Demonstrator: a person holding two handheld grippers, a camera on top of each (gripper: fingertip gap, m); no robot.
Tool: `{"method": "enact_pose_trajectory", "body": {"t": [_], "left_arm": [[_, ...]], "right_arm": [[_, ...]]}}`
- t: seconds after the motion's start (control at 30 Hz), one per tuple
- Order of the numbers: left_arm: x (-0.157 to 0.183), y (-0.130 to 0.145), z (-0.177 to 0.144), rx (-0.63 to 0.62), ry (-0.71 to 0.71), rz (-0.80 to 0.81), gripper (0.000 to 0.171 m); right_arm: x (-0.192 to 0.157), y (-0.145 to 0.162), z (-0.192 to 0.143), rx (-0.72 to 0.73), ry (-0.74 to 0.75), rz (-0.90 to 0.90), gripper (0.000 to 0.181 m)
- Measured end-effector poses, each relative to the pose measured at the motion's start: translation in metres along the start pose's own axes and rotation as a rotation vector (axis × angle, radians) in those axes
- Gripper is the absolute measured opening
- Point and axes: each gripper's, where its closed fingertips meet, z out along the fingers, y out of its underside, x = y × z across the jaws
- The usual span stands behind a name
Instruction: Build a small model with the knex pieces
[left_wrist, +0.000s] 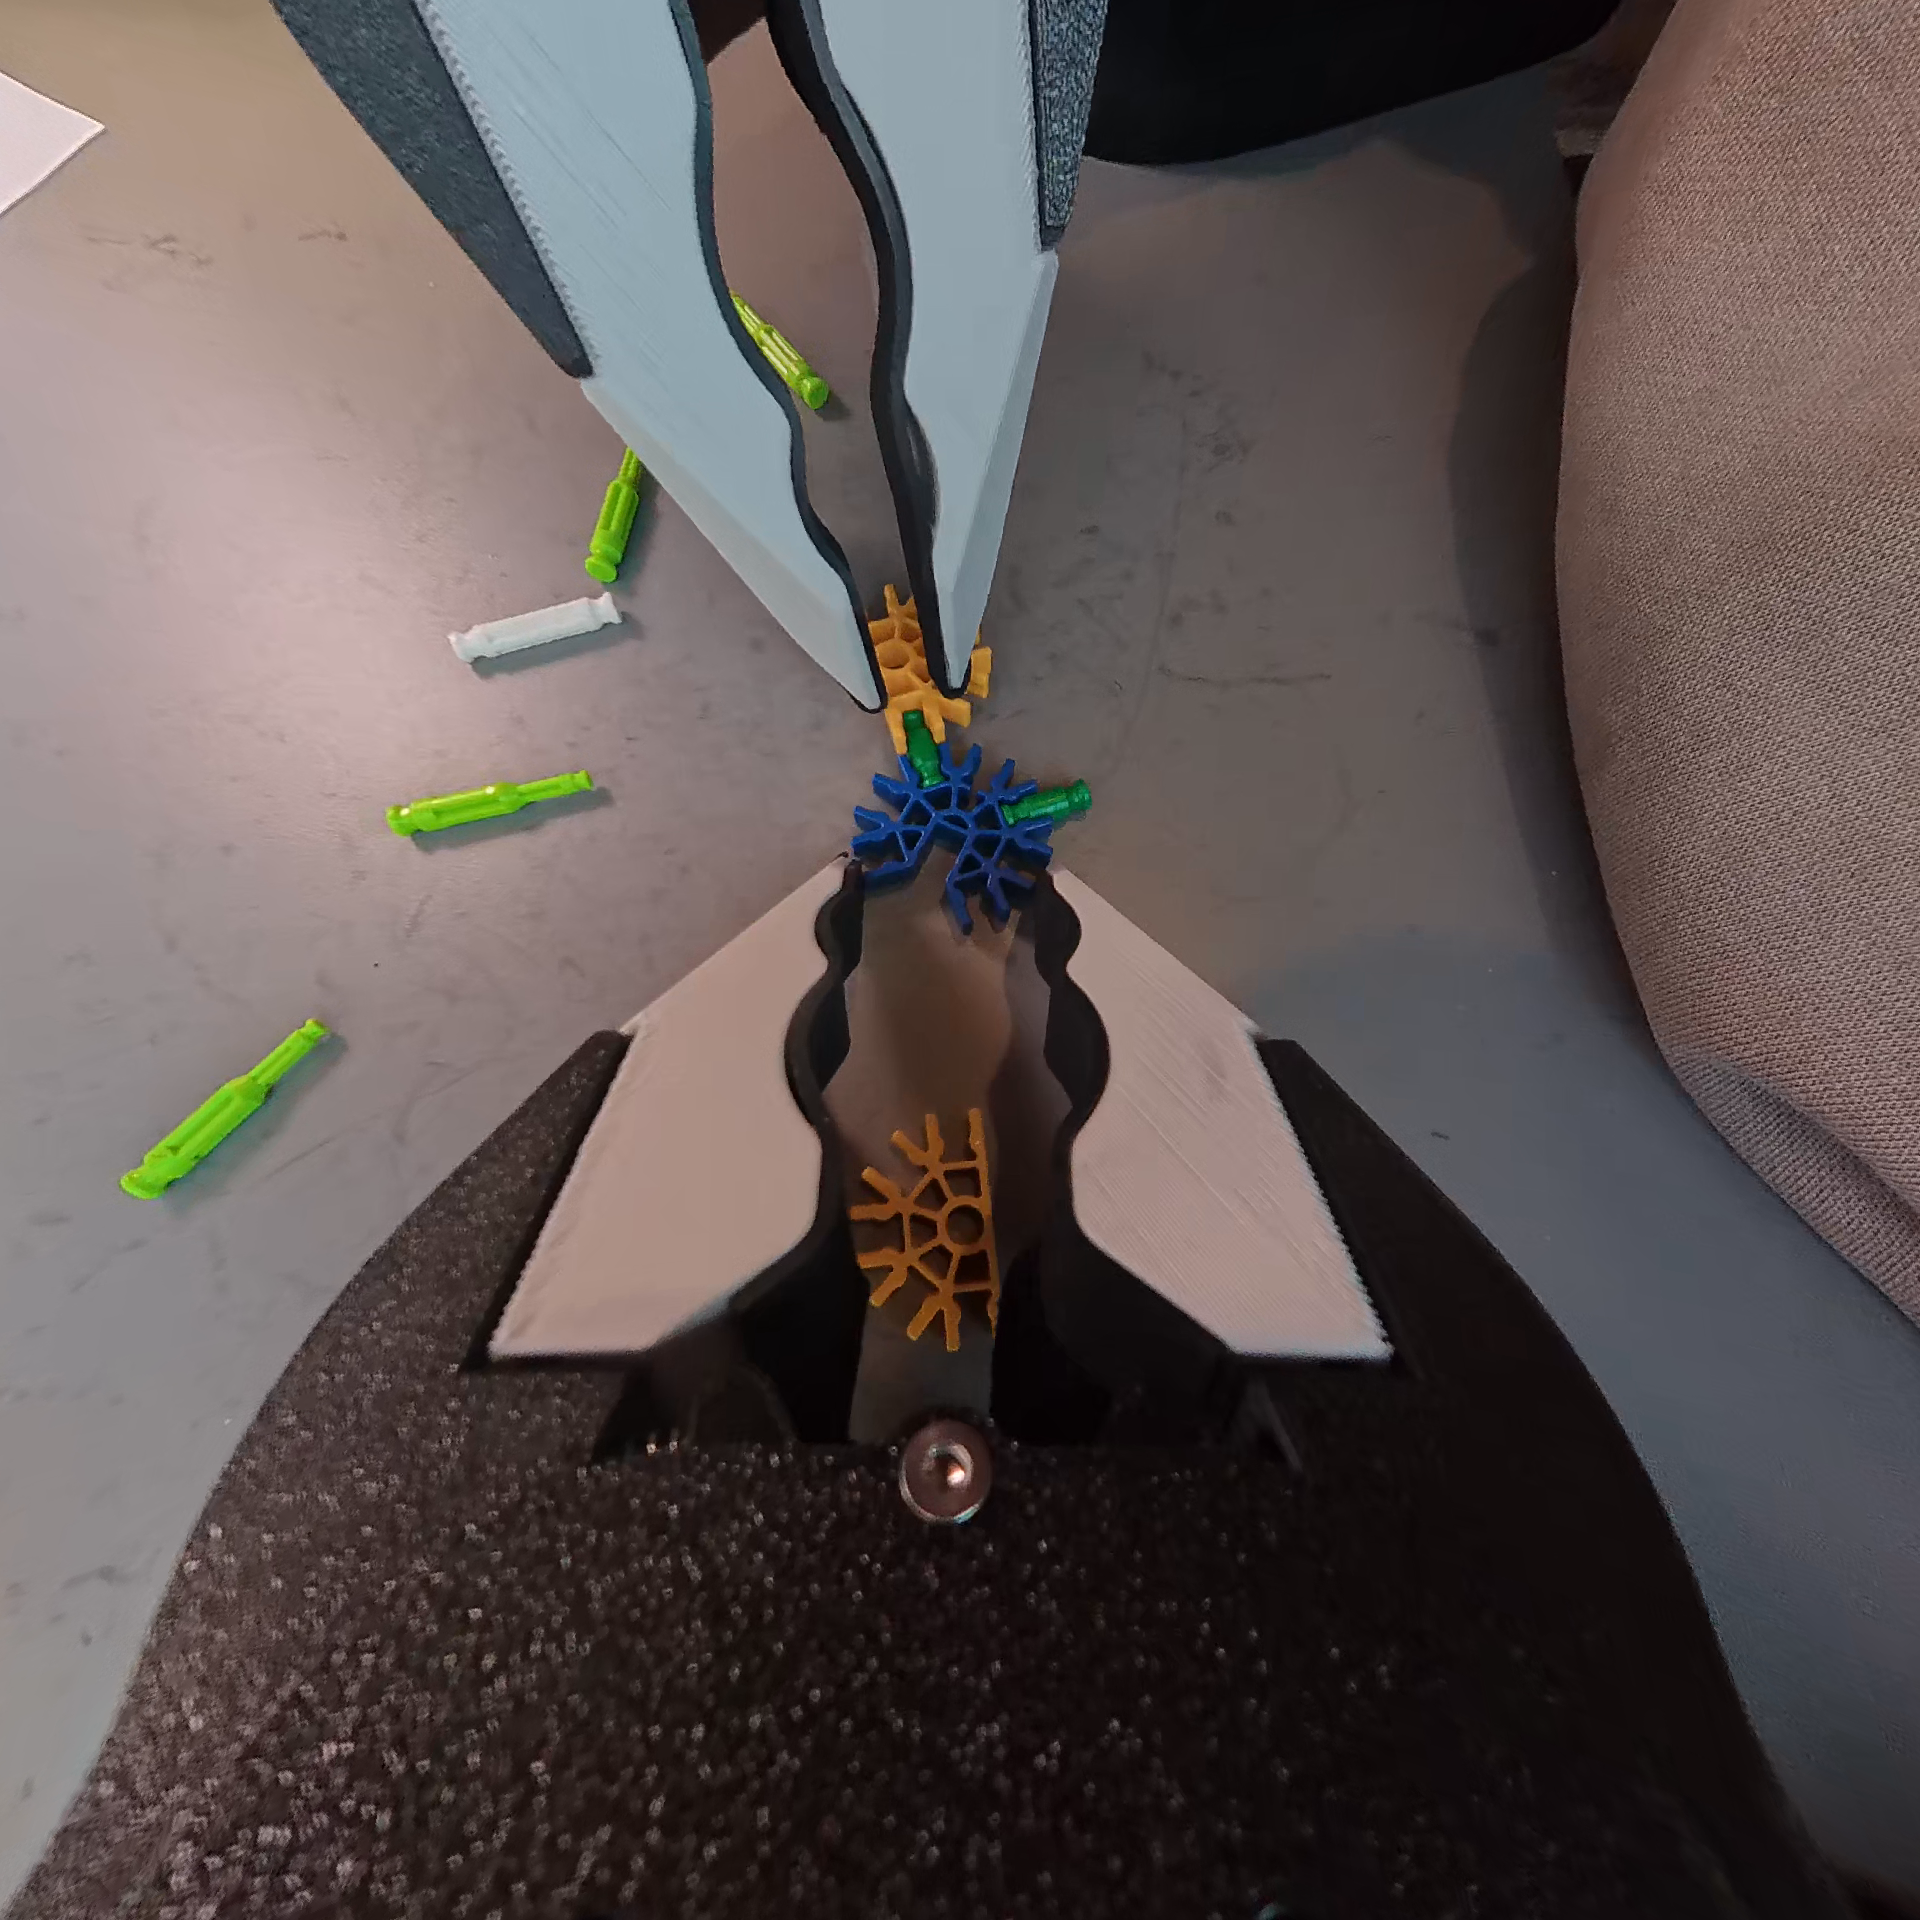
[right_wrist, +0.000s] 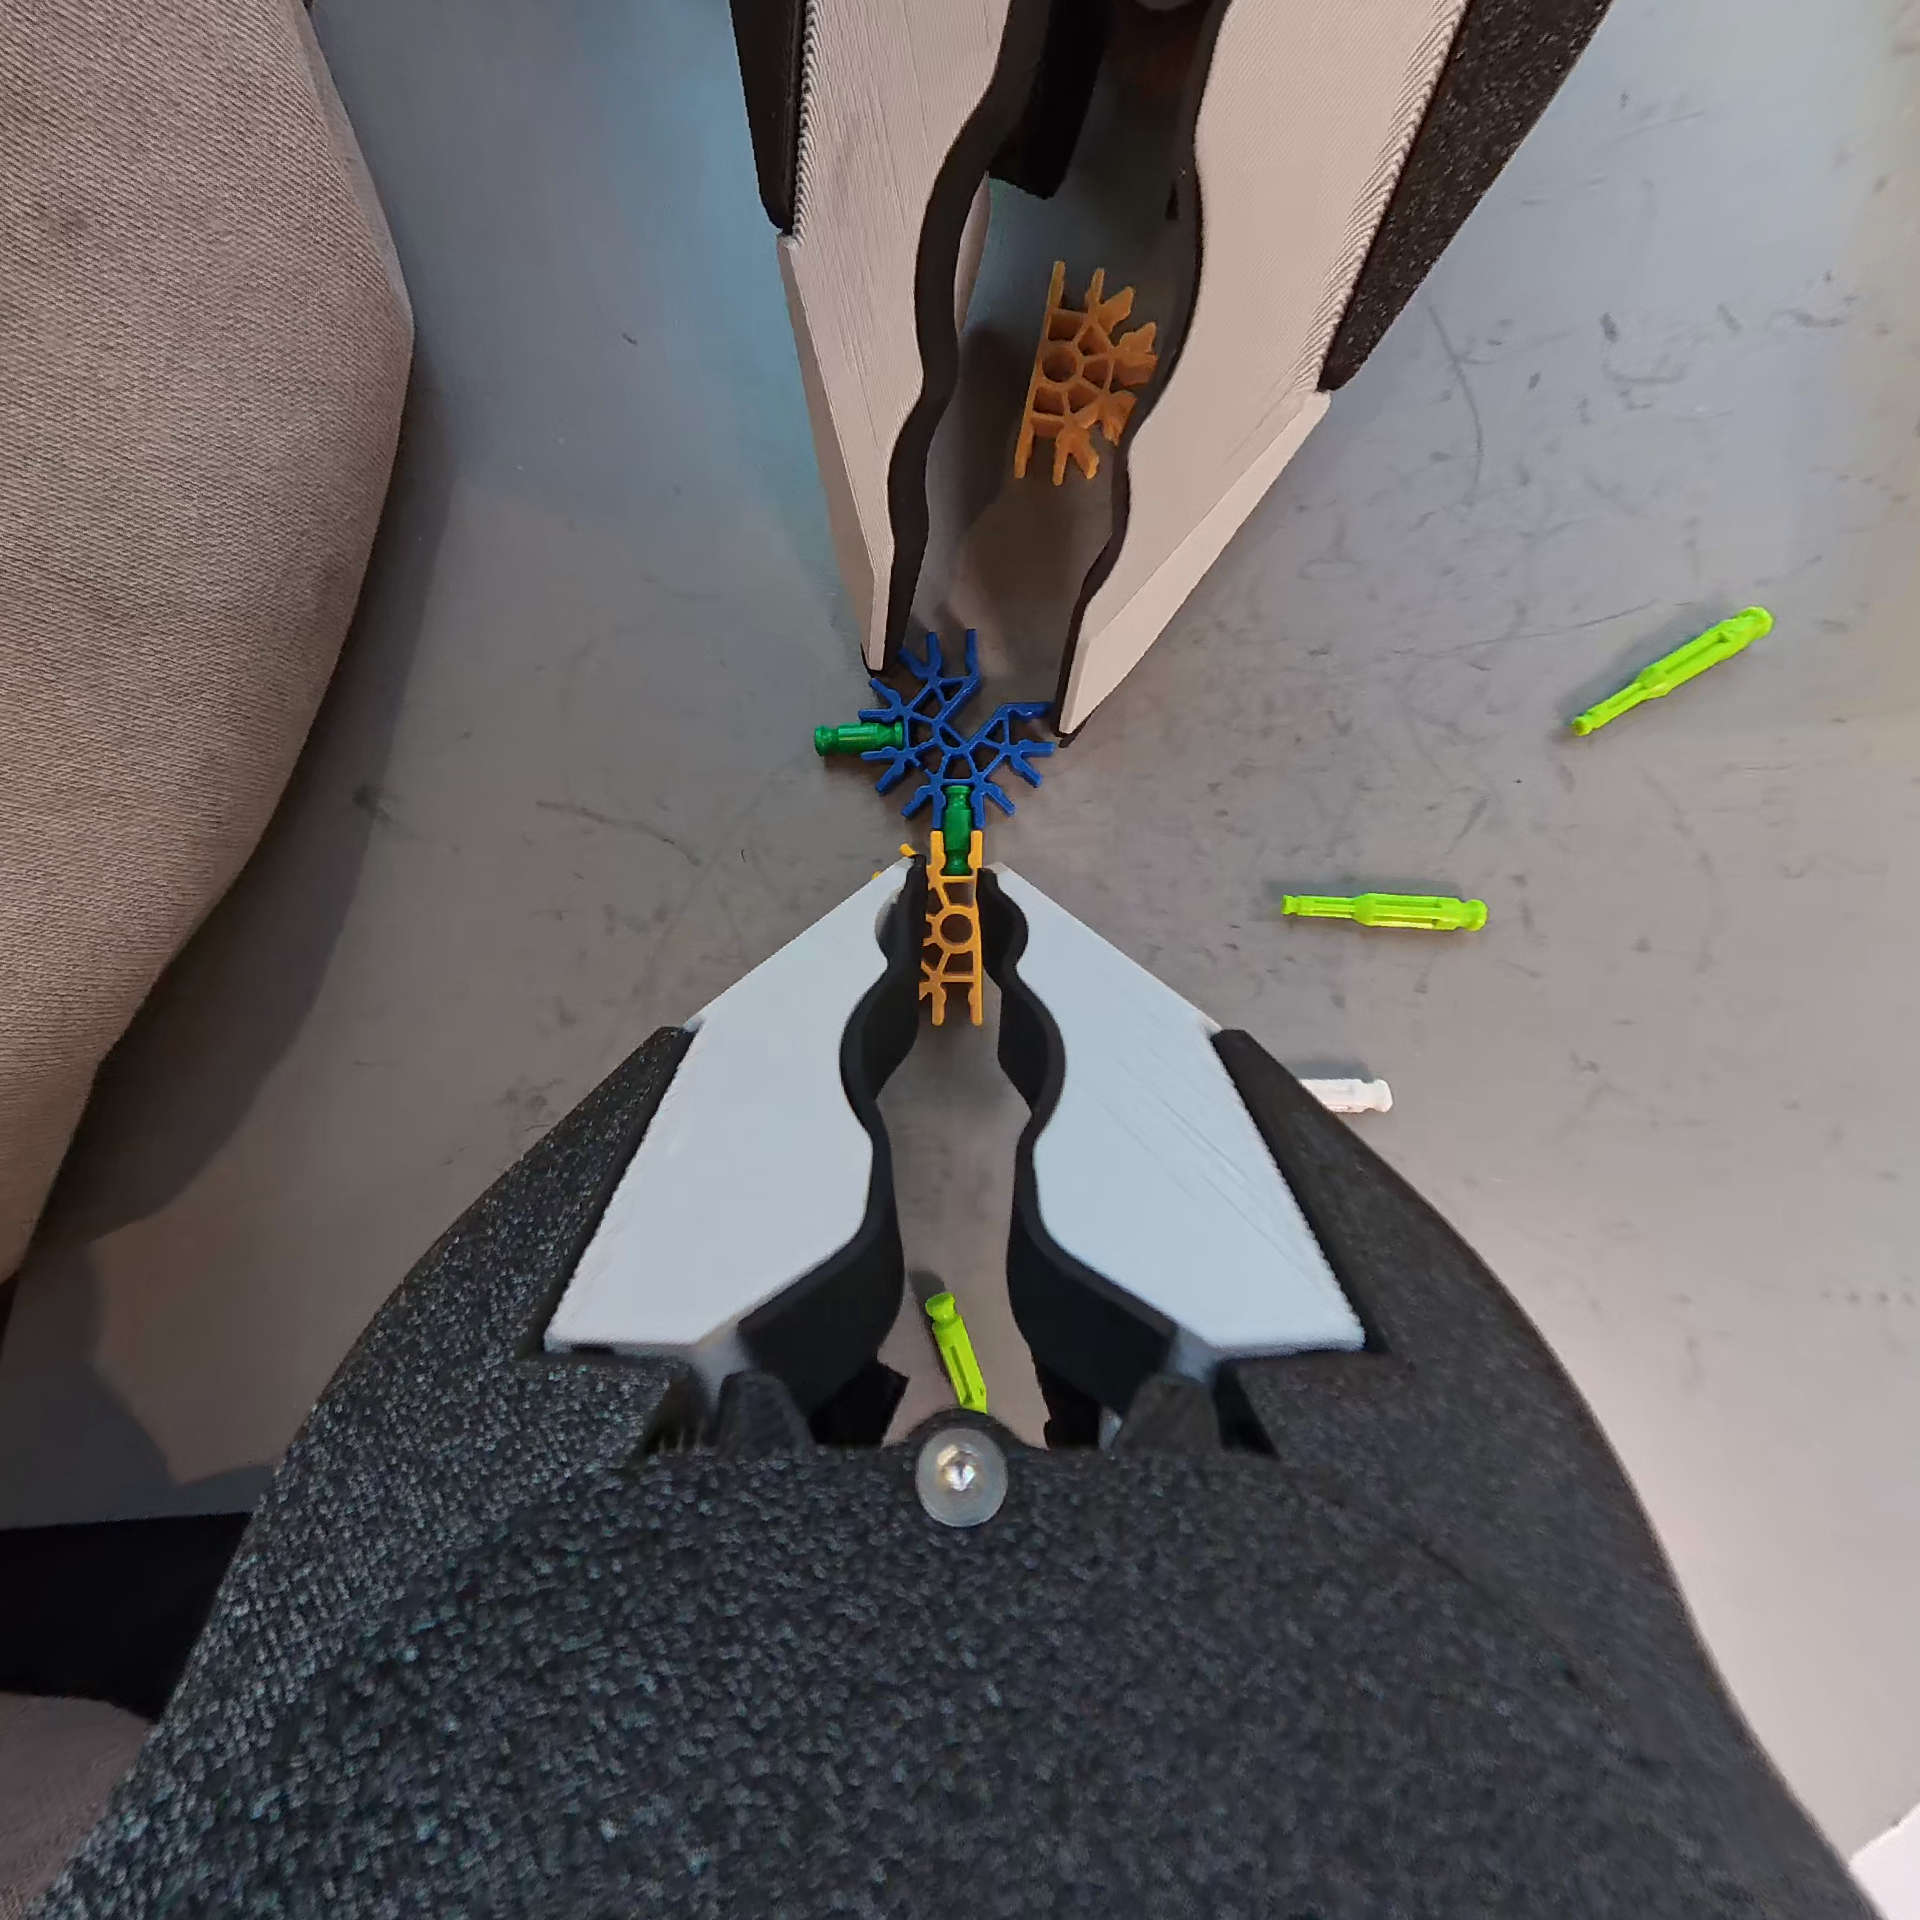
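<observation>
Grey and scuffed, the tabletop (left_wrist: 1299, 540) carries a scatter of small plastic construction-toy pieces, with a brownish fabric cushion (left_wrist: 1745, 623) along its edge.

Taking the blue snowflake connector (left_wrist: 951, 831) as the landmark, in the left wrist view a lime-green rod (left_wrist: 223, 1112) lies farthest to its left, then another lime rod (left_wrist: 488, 803), a white rod (left_wrist: 535, 629) and two more lime rods (left_wrist: 615, 516) up beside the far gripper. The blue connector looks like two interlocked snowflake pieces, with a dark green rod (left_wrist: 1049, 802) sticking out of its right side. A second dark green rod (left_wrist: 921, 743) joins its upper edge to a yellow connector (left_wrist: 914, 665).

The right gripper (left_wrist: 906, 694) comes in from the top of this view, its jaws closed on that yellow connector. The left gripper (left_wrist: 948, 878) sits just below the blue connector with its jaws spread apart; one fingertip (left_wrist: 850, 883) is touching or nearly touching the blue piece, and I cannot tell whether the other does. A loose orange-yellow snowflake connector (left_wrist: 935, 1231) lies on the tabletop under the left gripper's jaws, well below the blue one.

In the right wrist view, the right gripper (right_wrist: 951, 883) pinches the yellow connector (right_wrist: 952, 935) edge-on, just below the blue connector (right_wrist: 951, 732).
</observation>
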Motion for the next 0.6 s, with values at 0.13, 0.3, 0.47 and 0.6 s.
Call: {"method": "enact_pose_trajectory", "body": {"t": [0.13,0.3,0.47,0.6], "left_arm": [[0.0,-0.0001,0.0003,-0.001,0.005,0.0,0.033],[0.0,-0.0002,0.0006,0.0,0.004,0.0,0.033],[-0.0001,-0.0003,0.0007,0.0,0.005,-0.003,0.033],[-0.0001,-0.0003,0.0008,0.0,0.001,0.001,0.033]], "right_arm": [[-0.0007,-0.0004,0.0007,-0.027,0.012,0.008,0.008],[-0.0007,-0.0003,0.0009,-0.047,0.018,0.026,0.008],[-0.0008,-0.0004,0.0013,-0.057,0.017,0.034,0.007],[-0.0007,-0.0005,0.0016,-0.059,0.01,0.043,0.007]]}}
